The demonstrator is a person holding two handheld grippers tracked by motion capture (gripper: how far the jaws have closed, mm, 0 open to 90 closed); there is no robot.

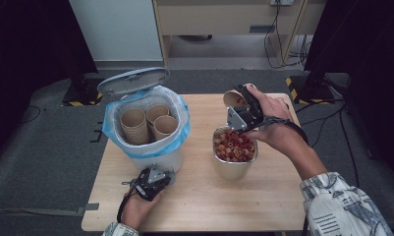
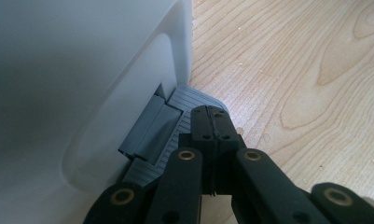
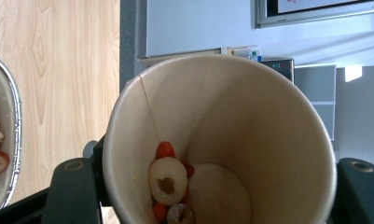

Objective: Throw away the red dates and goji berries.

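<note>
A white pedal bin (image 1: 153, 155) with a blue liner stands on the table's left, its grey lid (image 1: 133, 81) raised. Several brown paper cups (image 1: 134, 126) sit stacked inside. My left gripper (image 1: 168, 177) is at the bin's foot. In the left gripper view its shut jaws (image 2: 212, 114) rest their tips on the grey ribbed pedal (image 2: 188, 100) beside the bin wall (image 2: 58, 74). My right gripper (image 1: 242, 102) is shut on a paper cup (image 1: 232, 97), held tilted above a foil container (image 1: 232, 168) of red and white fruit pieces (image 1: 234, 146). The cup (image 3: 250, 116) holds a few pieces (image 3: 167, 179).
The wooden table (image 1: 263, 196) has bare room at the front and right. The foil container's rim (image 3: 14, 116) lies left of the held cup. Beyond the far table edge are grey floor, cables and dark stands.
</note>
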